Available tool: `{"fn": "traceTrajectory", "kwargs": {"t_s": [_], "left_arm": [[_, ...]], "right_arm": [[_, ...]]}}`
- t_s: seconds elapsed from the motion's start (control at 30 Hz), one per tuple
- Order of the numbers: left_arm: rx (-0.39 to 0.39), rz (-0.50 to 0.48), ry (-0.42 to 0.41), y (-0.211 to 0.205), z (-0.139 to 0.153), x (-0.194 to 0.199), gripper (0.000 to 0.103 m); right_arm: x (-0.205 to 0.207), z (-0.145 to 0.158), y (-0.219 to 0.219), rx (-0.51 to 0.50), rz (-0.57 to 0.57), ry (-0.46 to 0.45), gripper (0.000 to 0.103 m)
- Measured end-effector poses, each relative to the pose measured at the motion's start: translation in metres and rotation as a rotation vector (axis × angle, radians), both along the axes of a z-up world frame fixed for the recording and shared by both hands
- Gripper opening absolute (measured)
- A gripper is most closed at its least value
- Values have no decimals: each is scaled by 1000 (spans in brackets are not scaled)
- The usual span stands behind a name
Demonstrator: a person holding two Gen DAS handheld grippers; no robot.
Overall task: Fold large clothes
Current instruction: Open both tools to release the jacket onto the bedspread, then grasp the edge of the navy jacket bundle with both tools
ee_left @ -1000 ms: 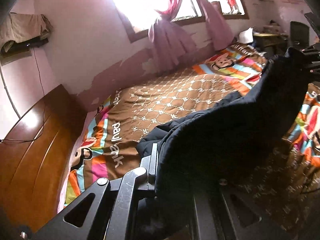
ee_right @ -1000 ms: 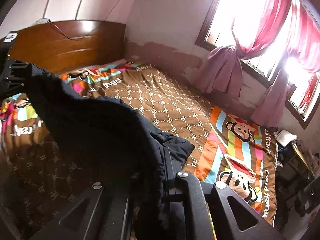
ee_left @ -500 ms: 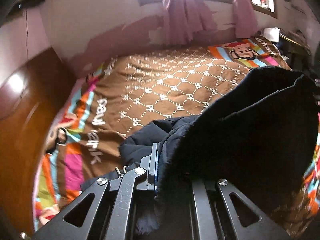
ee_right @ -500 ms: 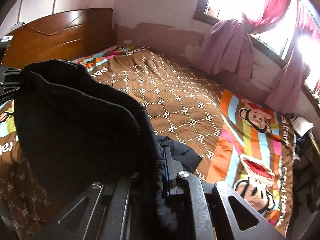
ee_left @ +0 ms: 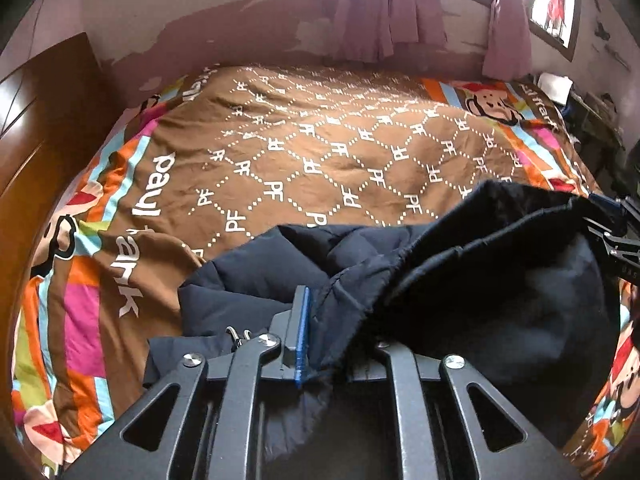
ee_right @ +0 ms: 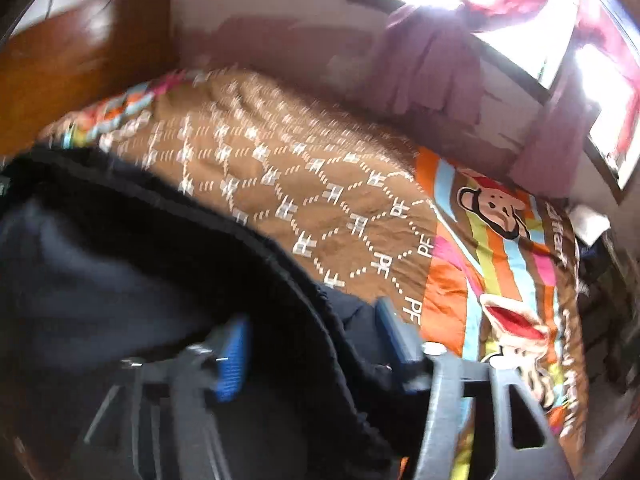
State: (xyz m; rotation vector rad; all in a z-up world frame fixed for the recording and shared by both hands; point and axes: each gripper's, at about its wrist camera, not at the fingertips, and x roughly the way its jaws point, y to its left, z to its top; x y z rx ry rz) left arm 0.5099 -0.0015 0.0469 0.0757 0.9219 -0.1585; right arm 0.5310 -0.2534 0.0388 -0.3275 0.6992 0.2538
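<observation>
Since a second ago both my tools dropped toward the bedspread (ee_left: pixel 320 148) | right gripper (ee_right: pixel 316 344) jaws just sprang apart, jacket (ee_left: pixel 500 280) hem slack between | left gripper (ee_left: pixel 332 332) easing, probably still pinching hem | jacket lower right, one fold laid, more left

Bed (ee_left: pixel 340 148) with a patterned quilt and a dark jacket

The brown, stripe-edged quilt (ee_left: pixel 248 168) covers the bed ahead of the left gripper (ee_left: pixel 336 332); the navy padded jacket (ee_left: pixel 256 276) lies on it directly at the fingertips, bunched and partly lifted rightward.
</observation>
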Motion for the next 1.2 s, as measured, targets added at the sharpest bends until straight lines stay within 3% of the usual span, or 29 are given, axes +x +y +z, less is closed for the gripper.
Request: {"fn": "traceTrajectory", "kwargs": {"t_s": [0.07, 0.13, 0.2, 0.27, 0.43, 0.47, 0.5, 0.53, 0.63, 0.73, 0.8, 0.97, 1.13, 1.2], "left_arm": [[7, 10, -19, 0, 5, -2, 17], [11, 26, -46, -1, 8, -1, 30], [-20, 57, -80, 5, 15, 0, 35], [-86, 73, -91, 12, 20, 0, 36], [-64, 56, -133, 11, 26, -8, 39], [-86, 64, -141, 14, 29, -9, 42], [-109, 77, -145, 18, 32, -10, 54], [-148, 105, -158, 25, 37, -10, 63], [-242, 165, -212, 43, 56, -9, 65], [-240, 173, -244, 45, 66, -13, 65], [-225, 144, -249, 40, 64, -21, 65], [-229, -69, -232, 11, 40, -67, 65], [-289, -215, -100, -14, 2, -93, 65], [-251, -250, -64, -26, -7, -96, 65]], "right_arm": [[1, 4, -3, 74, -15, -1, 67], [-1, 10, -4, 116, -13, 0, 69], [-7, 18, -3, 137, 6, -29, 77], [-14, 25, -2, 148, 17, -68, 86], [-27, 30, -9, 228, 28, -77, 92], [-33, 30, -12, 253, 39, -68, 95], [-38, 29, -13, 263, 54, -58, 95], [-42, 28, -13, 264, 65, -54, 96], [-58, 19, -10, 231, 97, -35, 96], [-72, 10, -8, 201, 124, -23, 96], [-81, 4, -10, 202, 139, -5, 96], [-106, -18, -13, 236, 181, 80, 96], [-119, -31, -14, 275, 228, 161, 96], [-121, -35, -16, 273, 226, 170, 96]]}}
